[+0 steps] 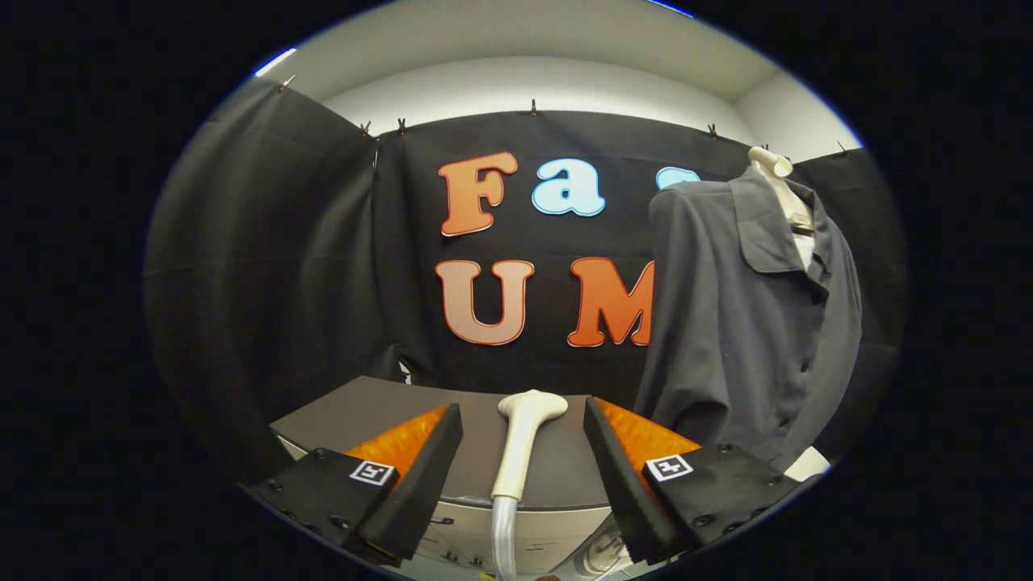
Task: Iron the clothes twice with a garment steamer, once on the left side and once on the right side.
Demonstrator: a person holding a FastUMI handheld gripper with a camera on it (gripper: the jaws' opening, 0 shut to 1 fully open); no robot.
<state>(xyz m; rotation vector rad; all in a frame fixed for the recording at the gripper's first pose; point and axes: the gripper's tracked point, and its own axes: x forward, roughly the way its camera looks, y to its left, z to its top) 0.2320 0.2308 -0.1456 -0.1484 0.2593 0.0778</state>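
Spread wide, the gripper [523, 452] holds nothing — its fingers [420, 476] flank the steamer head [526, 436] without touching it. Beyond them to the right, a grey shirt [742, 323] hangs buttoned on a mannequin [773, 173]. Below sits a grey unit [387, 407] — the steamer head stands upright on its hose [503, 537].

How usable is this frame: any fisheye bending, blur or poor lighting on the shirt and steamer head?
Gripper view: strong fisheye bending curves the wall top and the table edge; lighting is even, without glare; the grey shirt on its mannequin shows sharp folds; the steamer head is crisp, lying between the open fingers of the hand-held gripper, untouched.
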